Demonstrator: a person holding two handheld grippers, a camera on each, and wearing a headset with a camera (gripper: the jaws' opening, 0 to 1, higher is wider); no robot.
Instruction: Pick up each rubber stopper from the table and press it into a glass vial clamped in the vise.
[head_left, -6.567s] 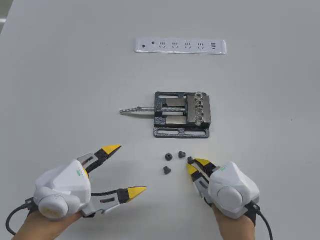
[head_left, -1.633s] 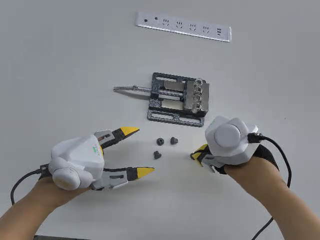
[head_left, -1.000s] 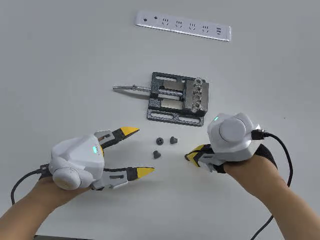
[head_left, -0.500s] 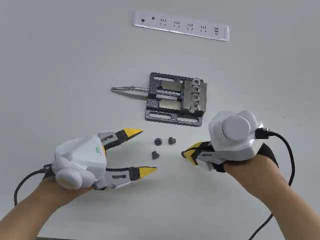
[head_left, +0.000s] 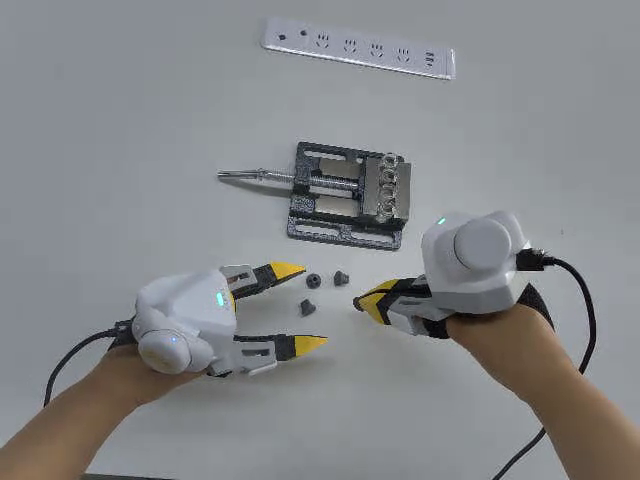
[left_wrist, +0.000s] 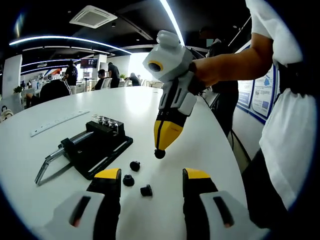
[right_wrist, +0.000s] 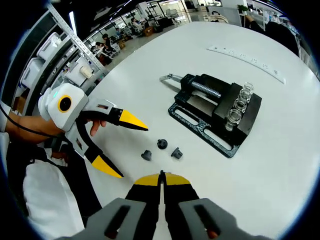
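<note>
The right tool (head_left: 361, 300) is clamped on a rubber stopper (left_wrist: 159, 153); the left tool (right_wrist: 132, 152) gapes wide, holding nothing.

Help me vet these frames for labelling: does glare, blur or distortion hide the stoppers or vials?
Head view: soft even light, faint shadows, loose stoppers sharp. Left gripper view: fisheye bending, bright ceiling strips, yet the stopper pinched in the right tongs reads clearly. Right gripper view: vials crisp.

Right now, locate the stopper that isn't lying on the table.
In the left gripper view, the stopper is pinched at the tip of the right gripper, jaws shut, close beside the three loose stoppers and nearer the person than the vise.
</note>
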